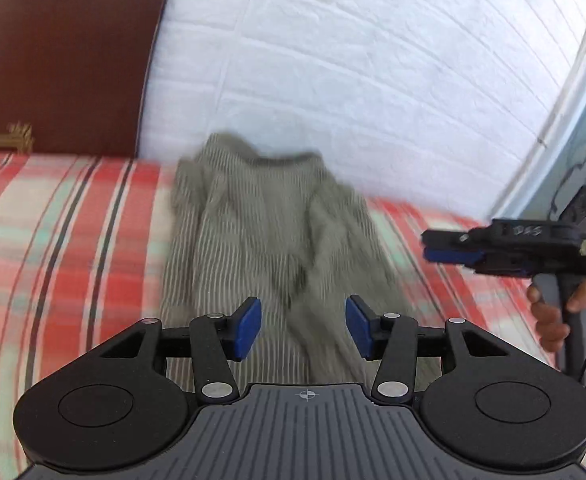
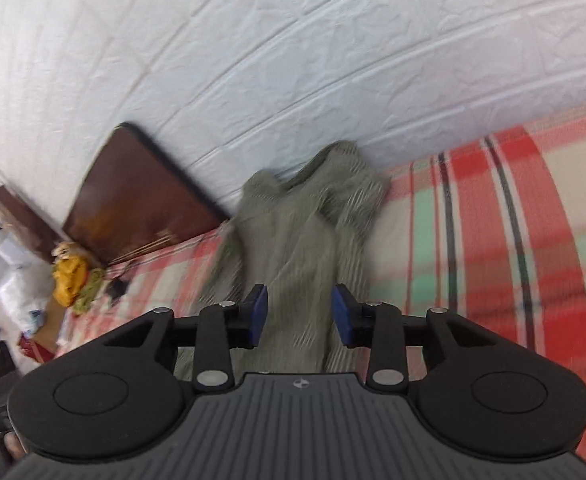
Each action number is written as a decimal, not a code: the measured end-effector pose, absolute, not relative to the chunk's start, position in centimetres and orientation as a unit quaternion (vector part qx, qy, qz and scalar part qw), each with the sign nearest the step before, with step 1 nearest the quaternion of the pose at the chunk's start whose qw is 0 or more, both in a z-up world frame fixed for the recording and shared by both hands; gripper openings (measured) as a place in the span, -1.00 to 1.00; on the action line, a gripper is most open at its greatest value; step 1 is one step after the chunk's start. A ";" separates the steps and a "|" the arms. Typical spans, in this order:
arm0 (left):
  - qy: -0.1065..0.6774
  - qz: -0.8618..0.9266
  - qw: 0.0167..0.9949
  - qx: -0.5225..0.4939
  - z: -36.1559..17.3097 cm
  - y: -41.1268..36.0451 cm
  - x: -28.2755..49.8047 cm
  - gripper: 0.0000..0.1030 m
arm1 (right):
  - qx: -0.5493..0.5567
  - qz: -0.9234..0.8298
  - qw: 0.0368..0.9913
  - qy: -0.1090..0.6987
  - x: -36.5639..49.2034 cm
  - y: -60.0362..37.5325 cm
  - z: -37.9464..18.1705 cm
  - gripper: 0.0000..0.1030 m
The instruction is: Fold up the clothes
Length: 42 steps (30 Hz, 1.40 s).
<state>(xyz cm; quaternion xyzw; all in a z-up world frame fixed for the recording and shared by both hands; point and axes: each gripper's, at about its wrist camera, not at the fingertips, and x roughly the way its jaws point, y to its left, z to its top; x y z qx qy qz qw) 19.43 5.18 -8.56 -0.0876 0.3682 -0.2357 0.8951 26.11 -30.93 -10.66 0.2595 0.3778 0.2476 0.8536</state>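
Note:
An olive-grey striped garment (image 1: 265, 224) lies rumpled on the plaid bed cover, its far end against the white wall. It also shows in the right wrist view (image 2: 297, 232). My left gripper (image 1: 303, 326) is open and empty, above the garment's near part. My right gripper (image 2: 299, 318) is open and empty, also over the garment's near end. The right gripper appears in the left wrist view (image 1: 449, 248) from the side, off the garment's right edge, held by a hand.
The red, cream and green plaid bed cover (image 1: 65, 240) spreads to both sides. A dark brown headboard (image 1: 61, 60) stands at the left against the white wall (image 1: 353, 60). Yellow and green clutter (image 2: 71, 280) lies past the bed's far left corner.

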 end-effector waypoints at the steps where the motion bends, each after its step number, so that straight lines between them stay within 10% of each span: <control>1: 0.377 -0.238 0.890 -0.093 -9.1 5.3 18.5 0.22 | 0.263 0.254 0.851 0.377 24.5 -31.0 -10.7 -0.15; 12: 0.423 -0.221 0.855 -0.201 -13.4 4.9 17.3 0.02 | 0.251 0.262 0.842 0.400 13.5 -29.9 -12.8 -0.13; 15: 0.431 -0.218 0.845 -0.228 -13.7 4.7 17.9 -1.00 | 0.231 0.253 0.840 0.420 12.9 -29.0 -14.1 -0.20; 16: 0.422 -0.214 0.852 -0.224 -13.4 4.5 17.7 -1.00 | 0.224 0.252 0.842 0.422 12.7 -28.8 -14.2 -0.82; 17: 0.401 -0.209 0.866 -0.214 -12.8 4.5 17.0 -1.00 | 0.216 0.252 0.843 0.422 12.4 -28.6 -14.2 -0.93; 24: 0.365 -0.200 0.901 -0.122 -11.0 3.5 14.5 -1.00 | 0.215 0.235 0.857 0.405 10.6 -29.9 -13.5 -0.96; 31: 0.392 -0.187 0.889 -0.143 -12.6 4.9 13.0 0.12 | 0.232 0.217 0.854 0.412 9.6 -30.1 -14.0 -0.59; 42: 0.411 -0.238 0.854 -0.212 -11.3 7.7 2.1 0.26 | 0.266 0.250 0.842 0.398 -0.1 -30.9 -12.6 -0.28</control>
